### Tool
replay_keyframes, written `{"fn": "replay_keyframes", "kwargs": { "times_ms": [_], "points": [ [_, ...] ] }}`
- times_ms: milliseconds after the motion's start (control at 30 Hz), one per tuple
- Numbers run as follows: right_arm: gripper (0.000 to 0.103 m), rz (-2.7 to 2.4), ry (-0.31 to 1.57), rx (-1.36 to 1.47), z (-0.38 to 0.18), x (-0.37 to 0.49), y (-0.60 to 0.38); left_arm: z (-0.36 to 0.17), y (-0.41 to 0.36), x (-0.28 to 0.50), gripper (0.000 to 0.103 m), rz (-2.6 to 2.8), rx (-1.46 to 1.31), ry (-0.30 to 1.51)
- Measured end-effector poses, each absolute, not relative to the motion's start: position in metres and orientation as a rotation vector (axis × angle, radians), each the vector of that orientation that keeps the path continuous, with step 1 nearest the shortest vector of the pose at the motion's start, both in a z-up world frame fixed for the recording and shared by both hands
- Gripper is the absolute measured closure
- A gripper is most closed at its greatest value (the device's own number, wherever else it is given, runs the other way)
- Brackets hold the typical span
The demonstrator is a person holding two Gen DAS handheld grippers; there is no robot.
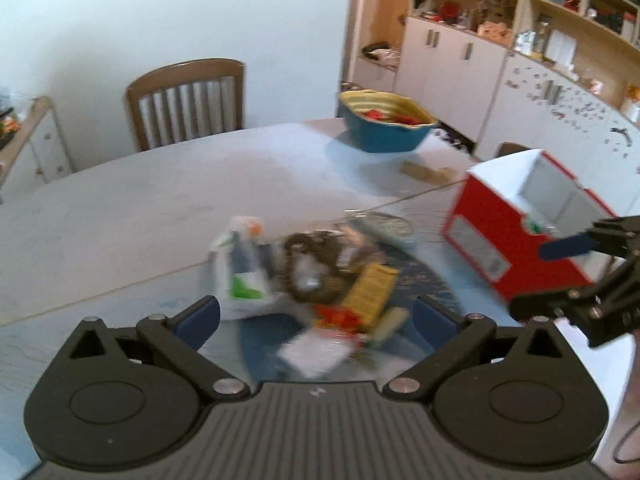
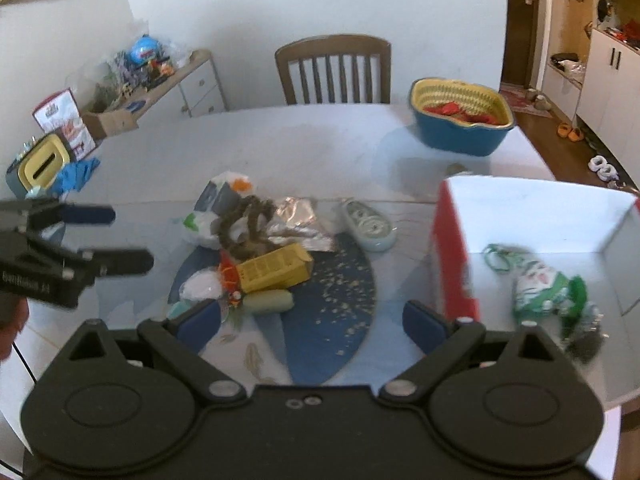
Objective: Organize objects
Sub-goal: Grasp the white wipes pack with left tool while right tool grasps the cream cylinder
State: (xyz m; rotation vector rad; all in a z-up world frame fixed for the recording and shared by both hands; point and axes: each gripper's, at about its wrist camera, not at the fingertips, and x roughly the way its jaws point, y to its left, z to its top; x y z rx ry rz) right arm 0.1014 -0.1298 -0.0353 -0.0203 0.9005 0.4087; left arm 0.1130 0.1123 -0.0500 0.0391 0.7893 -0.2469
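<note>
White table point(image 2: 280, 148), blue basket point(image 2: 460, 136), red box point(image 2: 452, 240), yellow tray point(image 2: 276, 268), clutter pile point(image 2: 248, 228)

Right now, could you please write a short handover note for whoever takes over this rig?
Left gripper: open, empty, above the clutter pile.
Right gripper: open, empty, between the pile and the red box.
Done: a green-and-white pouch lies in the box.
Left on the table: yellow tray, brown cord, foil, white plastic bag, pale correction-tape case, cream roll.
Blue basket sits at the far end, red items inside.
</note>
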Motion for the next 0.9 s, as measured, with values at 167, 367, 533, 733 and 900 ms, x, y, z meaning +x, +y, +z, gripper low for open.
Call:
{"fn": "replay_keyframes", "kwargs": {
  "times_ms": [167, 367, 533, 733, 900],
  "points": [
    [0.008, 0.406, 0.936, -0.048, -0.058, 0.115, -0.106, -0.067, 0.137, 0.135, 0.000, -0.189, 0.021, 0.798],
    [0.013, 0.419, 0.972, -0.080, -0.082, 0.129, -0.087, -0.089, 0.153, 0.167, 0.000, -0.135, 0.005, 0.834],
    [0.018, 0.427, 0.998, -0.132, -0.103, 0.139, -0.071, -0.105, 0.153, 0.188, 0.000, -0.124, 0.026, 0.856],
    [0.026, 0.459, 1.024, -0.164, -0.117, 0.146, -0.056, -0.120, 0.150, 0.209, 0.001, -0.150, 0.043, 0.871],
    [0.032, 0.485, 1.035, -0.177, -0.123, 0.149, -0.047, -0.129, 0.156, 0.226, 0.003, -0.167, -0.037, 0.904]
  ]
}}
